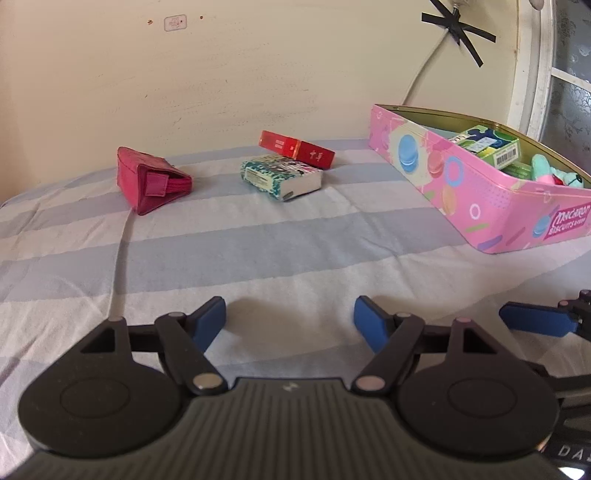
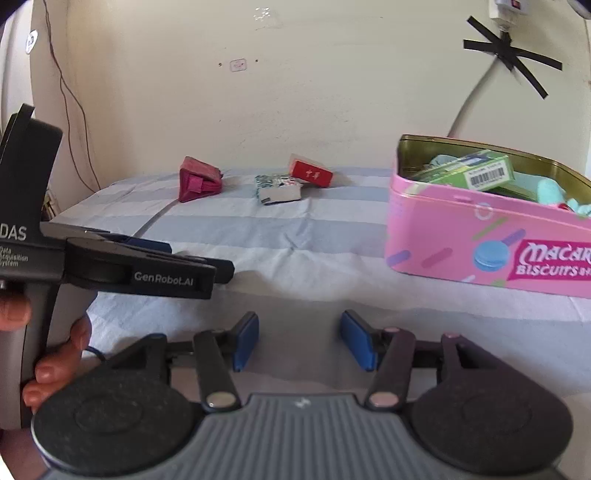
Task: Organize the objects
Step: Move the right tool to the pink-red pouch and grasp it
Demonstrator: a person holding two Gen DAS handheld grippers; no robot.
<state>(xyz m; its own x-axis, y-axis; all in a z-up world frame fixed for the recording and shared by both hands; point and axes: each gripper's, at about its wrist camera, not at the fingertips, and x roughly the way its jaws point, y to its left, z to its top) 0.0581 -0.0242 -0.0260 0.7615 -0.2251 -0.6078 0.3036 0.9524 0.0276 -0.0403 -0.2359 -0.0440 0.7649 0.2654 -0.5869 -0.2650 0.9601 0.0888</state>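
Note:
A magenta pouch (image 1: 151, 181) (image 2: 199, 182), a teal-patterned packet (image 1: 282, 175) (image 2: 279, 189) and a red box (image 1: 297, 147) (image 2: 310, 172) leaning on the packet lie far back on the striped cloth. A pink macaron biscuit tin (image 1: 476, 184) (image 2: 480, 236) stands open at right, holding a green box (image 1: 487, 146) (image 2: 476, 173) and a teal plush toy (image 1: 554, 171). My left gripper (image 1: 290, 317) is open and empty, low over the cloth. My right gripper (image 2: 299, 338) is open and empty, just left of the tin's near corner.
The striped cloth (image 1: 258, 240) covers the table against a cream wall. The left gripper's body (image 2: 140, 266) and the hand holding it show at the left of the right wrist view. A cable taped with black tape (image 1: 458, 26) hangs behind the tin.

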